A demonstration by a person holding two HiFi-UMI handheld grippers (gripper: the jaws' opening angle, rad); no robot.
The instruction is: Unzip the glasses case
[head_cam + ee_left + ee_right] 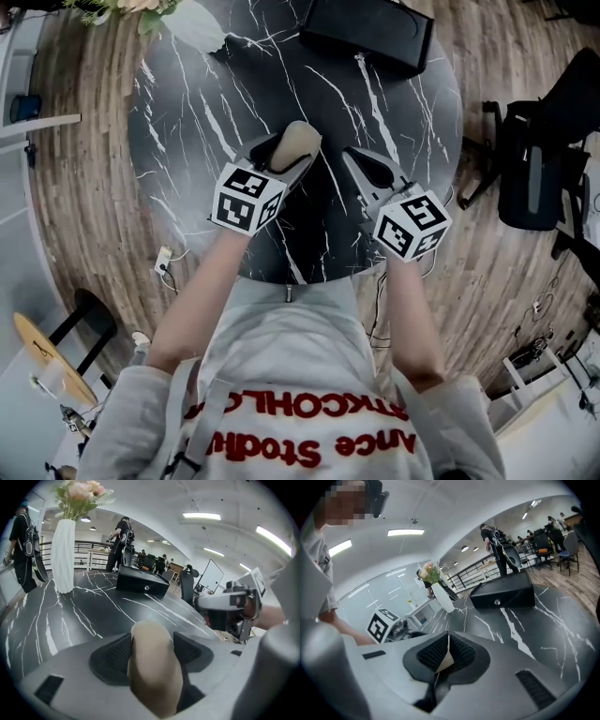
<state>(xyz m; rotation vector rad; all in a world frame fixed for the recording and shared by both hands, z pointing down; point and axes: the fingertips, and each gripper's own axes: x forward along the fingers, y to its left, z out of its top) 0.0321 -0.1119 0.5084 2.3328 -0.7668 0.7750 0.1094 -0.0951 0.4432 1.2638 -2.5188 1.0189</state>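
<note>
Half-seen things around the black box [370,33]

In the head view the top edge cuts off the box's far side and most of the white vase [192,23] to its left. Nearer than the box, the glasses case [154,667] is a blur in the left gripper view. Its zip cannot be made out, and its lower end is sunk behind the left gripper [151,645], whose pads press it. The right gripper [446,654], jaws together, pinches a thin pale sliver [444,662] too small to name. Whether the sliver joins the case cannot be told.
</note>
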